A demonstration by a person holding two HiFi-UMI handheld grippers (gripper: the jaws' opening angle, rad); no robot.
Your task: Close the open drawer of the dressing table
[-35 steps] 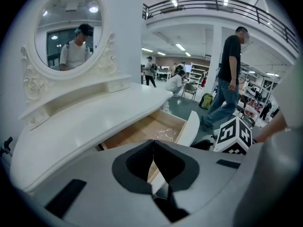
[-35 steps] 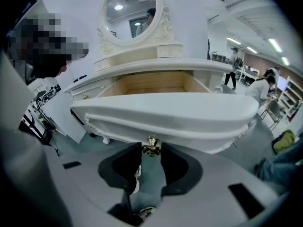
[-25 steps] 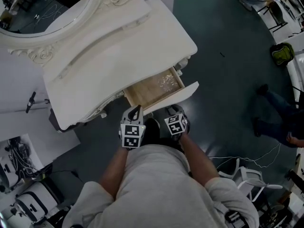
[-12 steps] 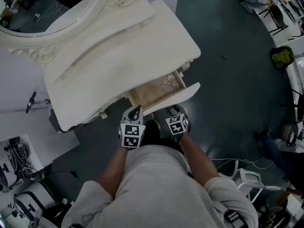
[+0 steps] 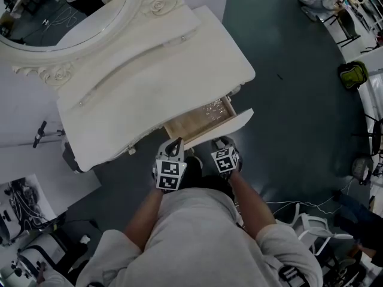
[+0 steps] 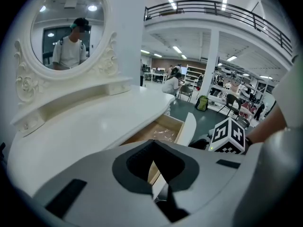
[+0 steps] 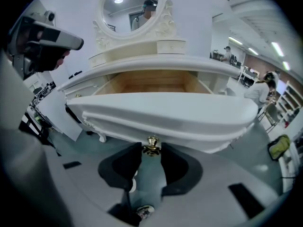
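The drawer (image 5: 196,124) of the white dressing table (image 5: 149,82) stood partly open at the centre of the head view, its bare wooden inside showing under the tabletop's lower-right edge. Something crumpled and shiny (image 5: 214,107) lay at the drawer's right end. The curved white drawer front (image 5: 232,122) slanted across the middle of the frame, just above both of my grippers.

My right gripper (image 7: 150,149), seen low and centre in its own view, had its jaws drawn in on the small brass knob (image 7: 151,146) under the drawer front. One dark pad sat close against each side of the knob.

My left gripper (image 5: 174,144) sat just beside the right one, to its left in the head view. Its jaws were brought together at the tips with nothing held between them. Its nose pointed at the left end of the drawer front, and I could not tell whether it touched.

The round mirror (image 5: 60,11) in its carved white frame filled the upper left. A dark green floor (image 5: 287,100) ran down the right side, with a green backpack (image 5: 353,73) at the right edge.
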